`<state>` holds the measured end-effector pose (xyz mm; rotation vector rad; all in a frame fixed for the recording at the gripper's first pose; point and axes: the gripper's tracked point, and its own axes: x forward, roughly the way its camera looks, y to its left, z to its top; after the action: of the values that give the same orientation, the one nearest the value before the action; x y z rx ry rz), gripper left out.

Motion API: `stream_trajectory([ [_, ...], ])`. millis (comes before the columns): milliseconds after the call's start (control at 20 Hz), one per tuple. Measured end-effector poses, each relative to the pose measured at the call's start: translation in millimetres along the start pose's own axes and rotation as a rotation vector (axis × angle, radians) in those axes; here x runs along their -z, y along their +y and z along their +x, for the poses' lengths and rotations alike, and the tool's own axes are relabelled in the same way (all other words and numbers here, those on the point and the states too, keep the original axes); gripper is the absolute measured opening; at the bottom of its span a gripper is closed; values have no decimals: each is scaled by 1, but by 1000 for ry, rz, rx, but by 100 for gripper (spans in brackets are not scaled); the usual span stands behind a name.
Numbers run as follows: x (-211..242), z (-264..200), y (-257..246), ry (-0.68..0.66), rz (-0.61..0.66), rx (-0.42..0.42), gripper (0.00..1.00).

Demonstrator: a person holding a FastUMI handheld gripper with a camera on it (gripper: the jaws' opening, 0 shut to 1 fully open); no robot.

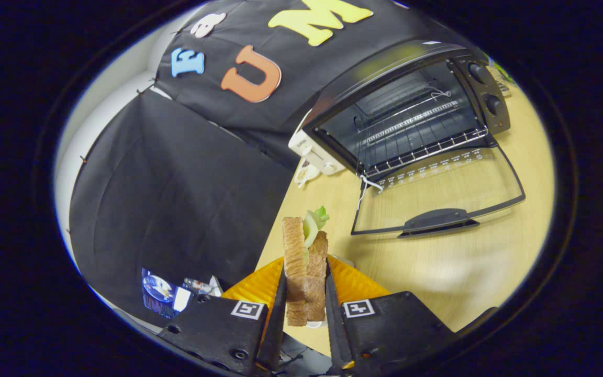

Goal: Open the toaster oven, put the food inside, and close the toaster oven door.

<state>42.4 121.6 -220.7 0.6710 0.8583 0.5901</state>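
The gripper [305, 303] is clenched on a sandwich [305, 267]: both fingers press against its two toast slices, one on each side, and hold it upright on edge, with a bit of green lettuce poking out at the top. Below and behind the sandwich lies an orange ribbed plate [252, 287], partly hidden by the fingers; the sandwich seems to be lifted clear of it, though the angle makes that hard to judge.

Beyond the fingers, well apart from the sandwich, the oven [406, 112] stands on the wooden table [464, 272]. Its glass door [437, 193] is folded fully down toward the gripper (handle [440, 220] at the near edge), and the wire rack [422, 146] inside is bare. Two knobs [484, 86] sit on the oven's panel. A white string [367, 187] hangs at the door's hinge corner. A small white appliance [314, 152] stands just beside the oven, against the black cloth wall [176, 193].
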Motion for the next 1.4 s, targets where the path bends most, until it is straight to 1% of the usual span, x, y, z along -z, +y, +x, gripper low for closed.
stream_trajectory([
  [150, -28, 2, -16, -126, 71, 16, 41],
  [450, -76, 1, -65, -353, 234, 88, 41],
  [600, -96, 3, -84, -455, 275, 116, 41],
  [800, -126, 7, -97, -568, 320, 116, 41],
  [950, -158, 2, -101, -681, 435, 53, 41],
  [1000, -166, 1, -108, -715, 462, 53, 41],
  [1150, -173, 4, -137, -769, 501, 137, 41],
  [1200, -176, 9, -141, -781, 530, 135, 41],
  [1300, -179, 23, -145, -765, 559, 129, 41],
  [1400, -182, 36, -150, -753, 547, 161, 41],
])
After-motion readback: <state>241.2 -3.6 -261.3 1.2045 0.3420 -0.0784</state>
